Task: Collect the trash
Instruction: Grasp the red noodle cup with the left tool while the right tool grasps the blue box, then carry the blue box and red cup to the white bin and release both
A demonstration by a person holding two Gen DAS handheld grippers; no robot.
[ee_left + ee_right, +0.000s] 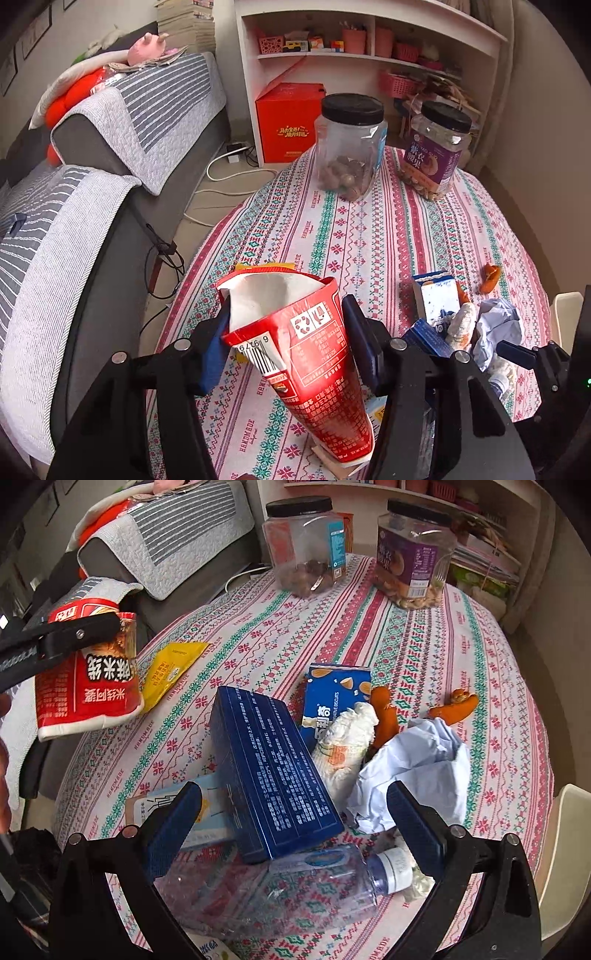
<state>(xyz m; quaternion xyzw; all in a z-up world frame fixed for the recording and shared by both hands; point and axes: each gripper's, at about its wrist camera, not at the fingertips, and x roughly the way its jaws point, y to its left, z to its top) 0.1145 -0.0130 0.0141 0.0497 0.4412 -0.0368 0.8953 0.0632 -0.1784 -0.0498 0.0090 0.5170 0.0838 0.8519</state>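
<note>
Trash pile crowds near table edge; bare cloth before two jars.

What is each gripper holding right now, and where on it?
The left gripper pinches the red paper cup by its crushed sides near the rim. The right gripper holds nothing.

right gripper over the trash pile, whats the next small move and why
Probably lower the right gripper a little and close on the dark blue box. Its fingers stand open and empty, the box lies between them atop the pile, and the left gripper already holds the red paper cup.
</note>
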